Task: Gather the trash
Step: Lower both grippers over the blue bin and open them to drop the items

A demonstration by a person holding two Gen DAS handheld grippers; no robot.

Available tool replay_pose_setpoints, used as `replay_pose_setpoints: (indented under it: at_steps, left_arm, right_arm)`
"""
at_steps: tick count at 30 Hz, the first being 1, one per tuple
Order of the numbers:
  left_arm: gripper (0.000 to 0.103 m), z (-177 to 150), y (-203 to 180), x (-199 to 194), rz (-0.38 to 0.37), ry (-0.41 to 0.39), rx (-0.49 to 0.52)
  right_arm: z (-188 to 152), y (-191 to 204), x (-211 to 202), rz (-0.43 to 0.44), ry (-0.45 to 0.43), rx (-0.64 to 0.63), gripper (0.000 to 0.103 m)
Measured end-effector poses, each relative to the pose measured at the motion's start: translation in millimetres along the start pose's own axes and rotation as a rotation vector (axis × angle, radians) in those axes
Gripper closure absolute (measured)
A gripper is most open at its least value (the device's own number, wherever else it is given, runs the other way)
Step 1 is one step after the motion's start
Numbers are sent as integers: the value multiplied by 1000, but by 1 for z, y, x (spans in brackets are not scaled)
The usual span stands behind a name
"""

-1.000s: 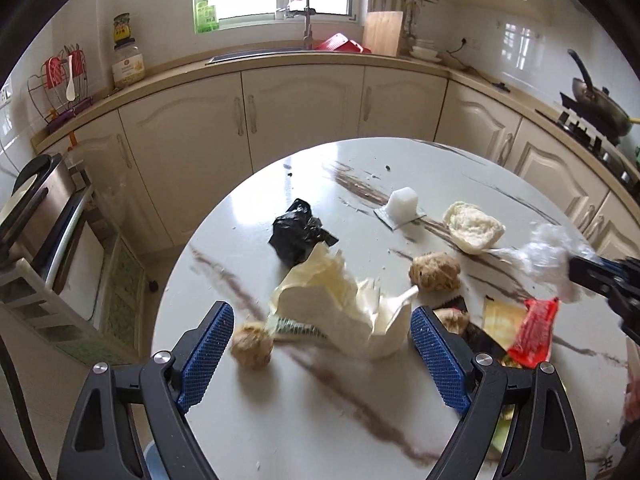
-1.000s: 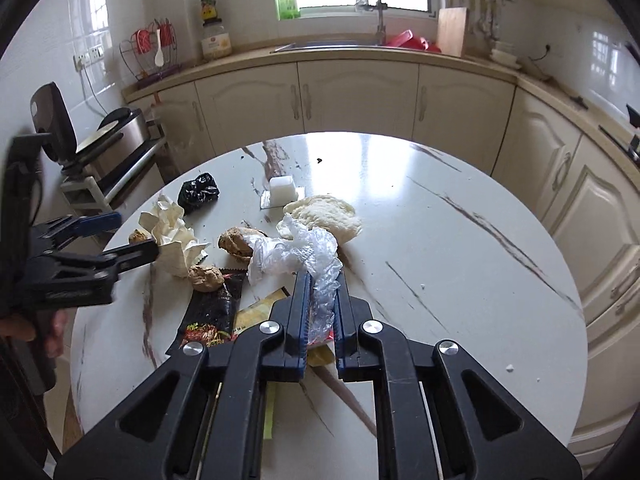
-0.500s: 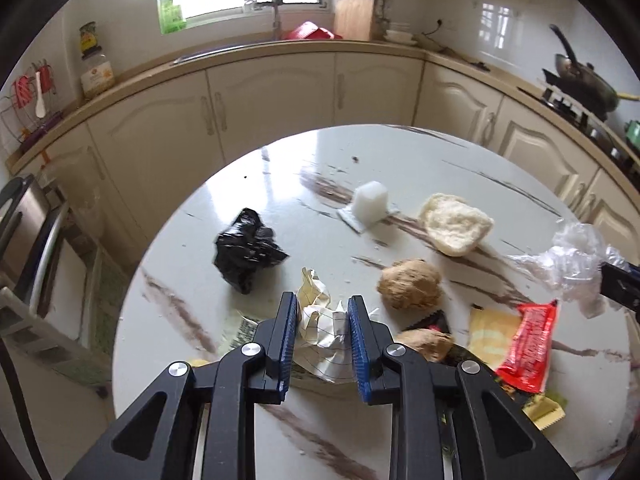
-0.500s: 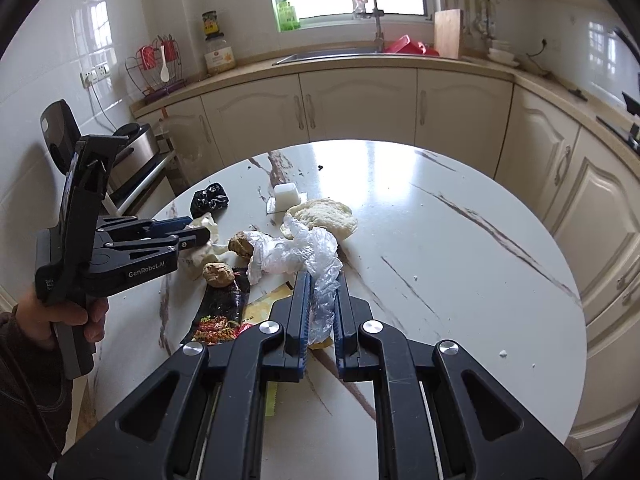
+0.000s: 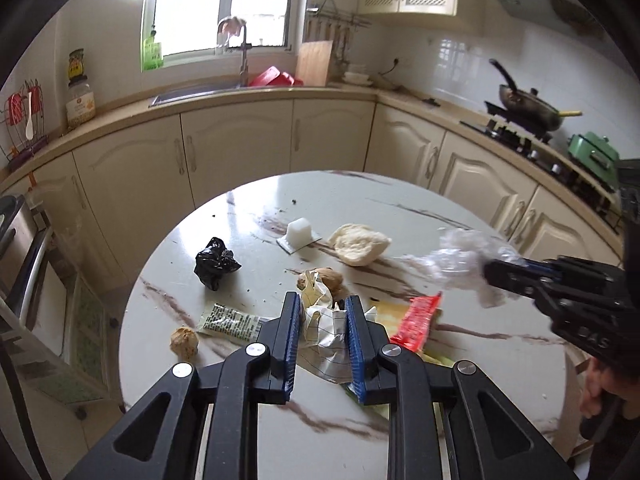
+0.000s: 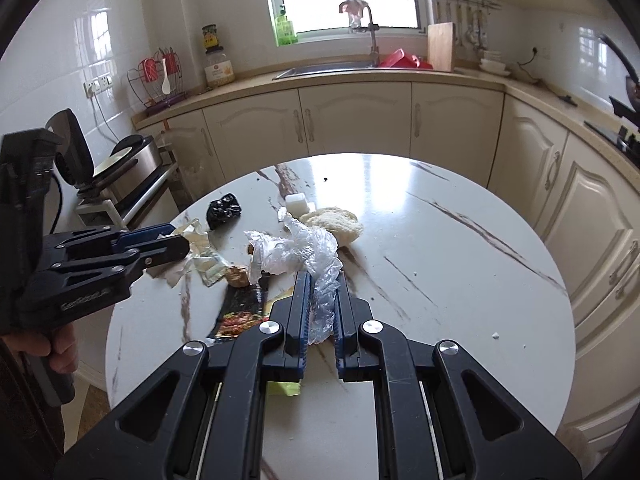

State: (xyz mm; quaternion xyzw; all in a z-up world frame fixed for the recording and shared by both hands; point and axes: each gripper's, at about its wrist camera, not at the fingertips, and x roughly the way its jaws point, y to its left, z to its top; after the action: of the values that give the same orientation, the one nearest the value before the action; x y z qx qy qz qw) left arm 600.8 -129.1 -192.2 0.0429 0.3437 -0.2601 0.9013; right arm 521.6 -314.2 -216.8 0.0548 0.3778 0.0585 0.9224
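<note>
Paper (image 5: 323,330), crumpled and cream with thin lines, sits squeezed between my left gripper (image 5: 323,308) pads, lifted off the table (image 5: 400,200). My right gripper (image 6: 322,280) is clamped on a clear plastic bag (image 6: 296,250), all wrinkled and shiny, held above the table. From the left camera, a black bag (image 5: 216,262) lies at ten o'clock of the paper, bread (image 5: 360,243) at one, a red wrapper (image 5: 418,322) at three.
</note>
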Motion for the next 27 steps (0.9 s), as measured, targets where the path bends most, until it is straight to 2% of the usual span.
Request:
replay_pose_setpoints:
  at_steps: [4,8,15,21,23,27]
  left_arm:
    - [85,-21,10,-48,3,-47,-3]
    - [84,-53,41,-98,25,-76,-35]
    - [84,-137,129,-176,138,-81,-146]
    - [84,-222,214,-213,235,-5,-304]
    - [84,-248,237,-213,272,38,-343]
    - [84,-294,274,-201,279,123,-432]
  right_arm:
    - [2,36,-12,25,-15,-37,93]
    - [1,92,-17,85,-19,-96,93]
    - [-14,207,5,256,19,-174,93]
    - [-51,309,59,360,125,-246,93]
    - [-64,334,81,358,162,-273,93]
    - [-92,372,131,355,258,-295,93]
